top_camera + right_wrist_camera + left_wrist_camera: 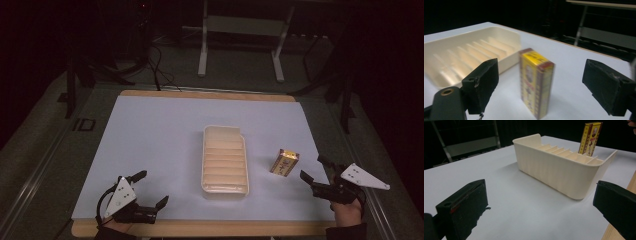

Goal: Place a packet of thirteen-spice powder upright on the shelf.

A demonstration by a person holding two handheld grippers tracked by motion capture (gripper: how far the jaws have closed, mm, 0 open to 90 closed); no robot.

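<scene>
Your right gripper [314,171] sits with its jaws spread wide and empty, aimed at the yellow-and-red carton [285,163], which stands upright on the white mat [150,130] just right of the cream slotted tray [225,160], apart from it. In the right gripper view the carton [536,81] stands between the jaws, untouched. Your left gripper [150,189] rests released near the table's front edge, facing the tray [554,171]. Every slot looks empty; by appearances, nothing is grasped or loaded yet.
</scene>
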